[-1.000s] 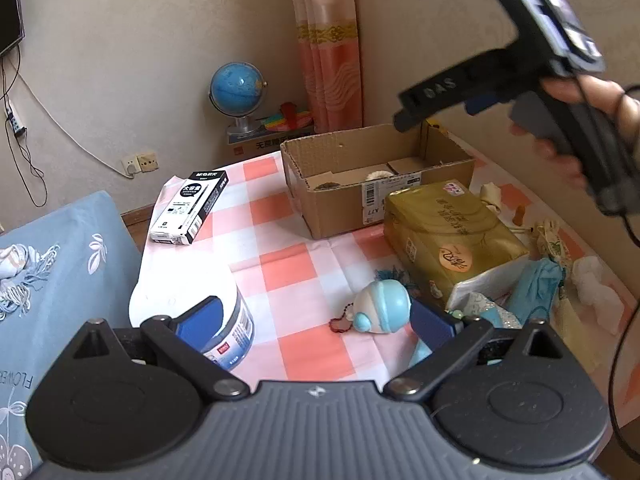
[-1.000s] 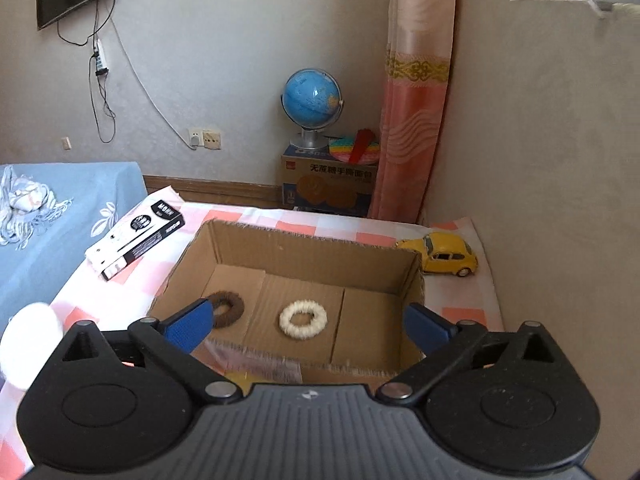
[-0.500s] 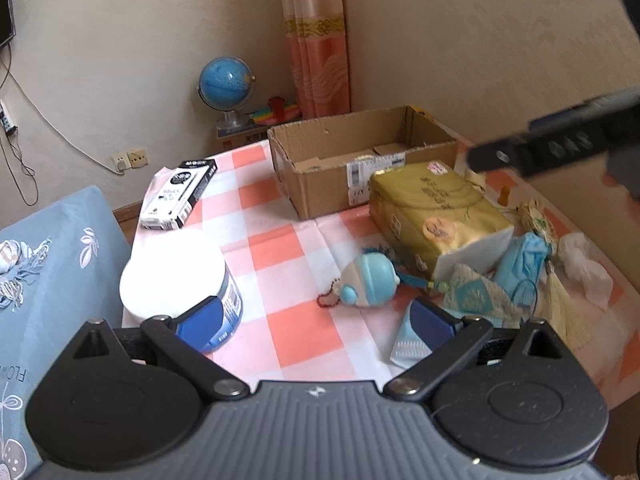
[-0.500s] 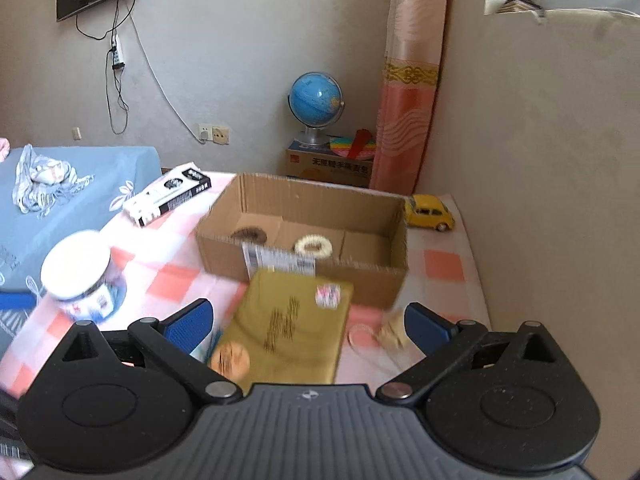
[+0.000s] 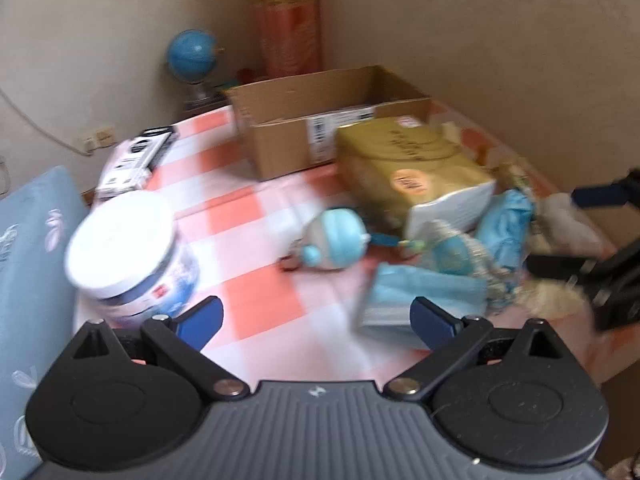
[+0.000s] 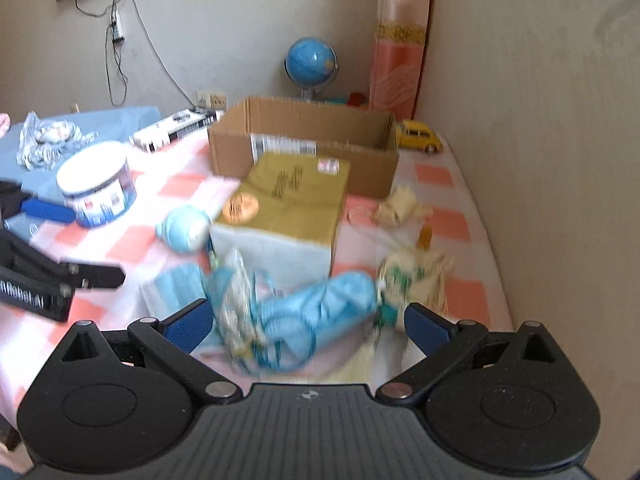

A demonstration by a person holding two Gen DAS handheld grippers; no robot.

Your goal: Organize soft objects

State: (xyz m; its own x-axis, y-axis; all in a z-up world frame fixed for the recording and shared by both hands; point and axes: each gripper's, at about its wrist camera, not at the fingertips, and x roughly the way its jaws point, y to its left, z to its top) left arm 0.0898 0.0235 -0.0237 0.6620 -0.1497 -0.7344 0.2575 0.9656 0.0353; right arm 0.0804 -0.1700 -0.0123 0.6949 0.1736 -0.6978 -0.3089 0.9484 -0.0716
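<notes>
A pile of soft things lies at the table's near right: a rolled blue cloth (image 6: 320, 300), a flat blue mask (image 5: 424, 296), a glittery pouch (image 6: 236, 280), a cream tasselled piece (image 6: 416, 276). A round light-blue plush (image 5: 336, 238) lies beside a gold tissue pack (image 5: 404, 168). The open cardboard box (image 5: 320, 128) stands behind. My right gripper (image 6: 306, 324) is open just above the blue cloth. My left gripper (image 5: 318, 316) is open and empty over the tablecloth.
A white tub (image 5: 128, 248) stands at the left, a black-and-white carton (image 5: 136, 160) behind it. A yellow toy car (image 6: 418, 140) sits by the wall. A blue bed (image 5: 32, 264) borders the table's left edge. A globe (image 6: 312, 64) stands beyond the table.
My right gripper has pulled back from over the box and dropped down to the soft pile at the near right. My left gripper has risen and shifted back a little.
</notes>
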